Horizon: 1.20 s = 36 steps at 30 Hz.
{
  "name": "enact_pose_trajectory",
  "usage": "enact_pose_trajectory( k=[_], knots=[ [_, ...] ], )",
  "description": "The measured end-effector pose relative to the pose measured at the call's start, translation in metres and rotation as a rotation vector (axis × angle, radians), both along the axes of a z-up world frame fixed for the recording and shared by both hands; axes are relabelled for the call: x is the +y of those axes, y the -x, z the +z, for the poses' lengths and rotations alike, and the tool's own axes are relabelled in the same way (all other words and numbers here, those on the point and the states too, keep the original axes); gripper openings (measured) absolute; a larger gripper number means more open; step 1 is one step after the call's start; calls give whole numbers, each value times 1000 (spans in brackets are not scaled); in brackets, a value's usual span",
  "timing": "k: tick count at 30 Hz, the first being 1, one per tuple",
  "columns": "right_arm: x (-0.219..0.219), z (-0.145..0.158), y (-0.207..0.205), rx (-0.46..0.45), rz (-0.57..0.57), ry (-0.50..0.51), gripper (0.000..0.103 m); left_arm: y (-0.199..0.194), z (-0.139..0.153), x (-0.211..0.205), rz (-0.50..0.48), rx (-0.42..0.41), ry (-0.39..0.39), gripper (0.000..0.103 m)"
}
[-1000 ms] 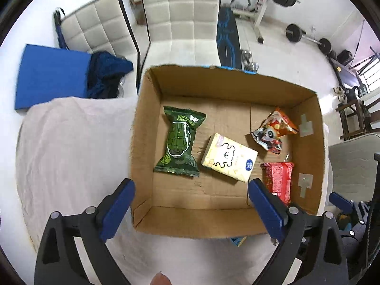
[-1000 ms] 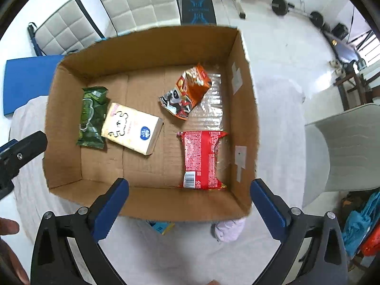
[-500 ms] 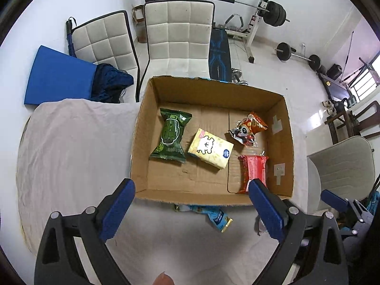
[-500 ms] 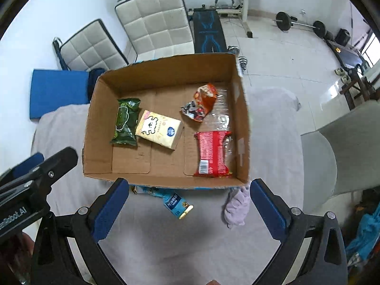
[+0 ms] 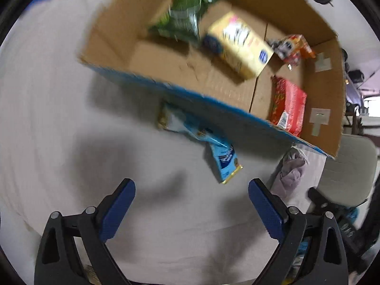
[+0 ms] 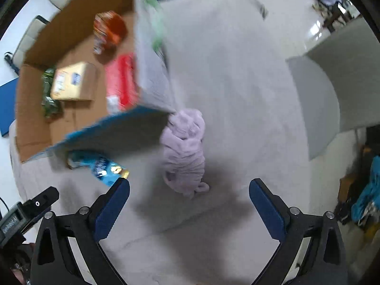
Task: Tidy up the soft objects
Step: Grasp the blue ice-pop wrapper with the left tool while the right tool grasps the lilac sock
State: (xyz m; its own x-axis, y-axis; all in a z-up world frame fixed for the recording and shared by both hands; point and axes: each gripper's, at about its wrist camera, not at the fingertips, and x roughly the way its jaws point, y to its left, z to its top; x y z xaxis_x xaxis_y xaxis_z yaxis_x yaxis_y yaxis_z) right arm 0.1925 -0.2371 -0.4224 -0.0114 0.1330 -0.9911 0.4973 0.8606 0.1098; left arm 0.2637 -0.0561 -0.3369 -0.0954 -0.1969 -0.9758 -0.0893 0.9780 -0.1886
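Note:
A cardboard box (image 5: 114,35) (image 6: 71,33) stands on a cloth-covered table and holds a green packet (image 5: 182,16), a yellow tissue pack (image 5: 239,45), an orange snack bag (image 5: 294,47) and a red packet (image 5: 287,104). A blue snack packet (image 5: 218,152) (image 6: 104,168) lies on the cloth against the box's near wall. A crumpled lilac cloth (image 6: 185,149) (image 5: 292,168) lies by the box's near right corner. My left gripper (image 5: 192,204) hovers open just short of the blue packet. My right gripper (image 6: 189,201) hovers open just short of the lilac cloth. Both views are motion-blurred.
The pale tablecloth (image 5: 47,118) spreads wide left of the box. A grey chair (image 6: 332,83) stands off the table's right edge. The left gripper's body (image 6: 26,211) shows at the lower left of the right wrist view.
Both grippers have dropped from high above the box down close to the table in front of it. The blue packet and lilac cloth now loom large; both stay open.

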Motion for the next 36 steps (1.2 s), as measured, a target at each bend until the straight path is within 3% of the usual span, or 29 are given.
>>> enact_pose_trajectory(
  k=[5, 10, 12, 14, 16, 18, 19, 20, 22, 29, 36],
  knots=[
    [-6, -21, 4, 9, -20, -8, 100, -11, -46, -17, 71, 84, 61, 98],
    [-6, -33, 4, 13, -4, 15, 95, -20, -66, -41, 40, 57, -10, 96],
    [-4, -40, 2, 21, -3, 14, 94, -17, -74, -53, 3, 48, -54, 89],
    [-1, -45, 5, 18, -2, 16, 93, -15, -78, -61, -30, 29, -102, 72],
    [4, -49, 4, 23, 9, 16, 89, -13, -80, -69, -66, 3, -118, 62],
    [10, -56, 3, 34, 19, 3, 78, -10, -78, -75, -102, -16, -150, 50],
    [13, -60, 2, 42, 25, -7, 71, -6, -76, -77, -128, -25, -156, 38],
    [14, -63, 2, 45, 27, -17, 62, -4, -76, -79, -142, -25, -159, 35],
    [19, -68, 4, 60, 34, -31, 49, 7, -74, -73, -166, -12, -160, 33],
    [35, -74, 24, 118, 94, -71, 47, 65, -75, -24, -192, 56, -168, 32],
    [63, -77, 54, 146, 161, -133, 48, 98, -62, 21, -112, 94, -139, 33]
  ],
)
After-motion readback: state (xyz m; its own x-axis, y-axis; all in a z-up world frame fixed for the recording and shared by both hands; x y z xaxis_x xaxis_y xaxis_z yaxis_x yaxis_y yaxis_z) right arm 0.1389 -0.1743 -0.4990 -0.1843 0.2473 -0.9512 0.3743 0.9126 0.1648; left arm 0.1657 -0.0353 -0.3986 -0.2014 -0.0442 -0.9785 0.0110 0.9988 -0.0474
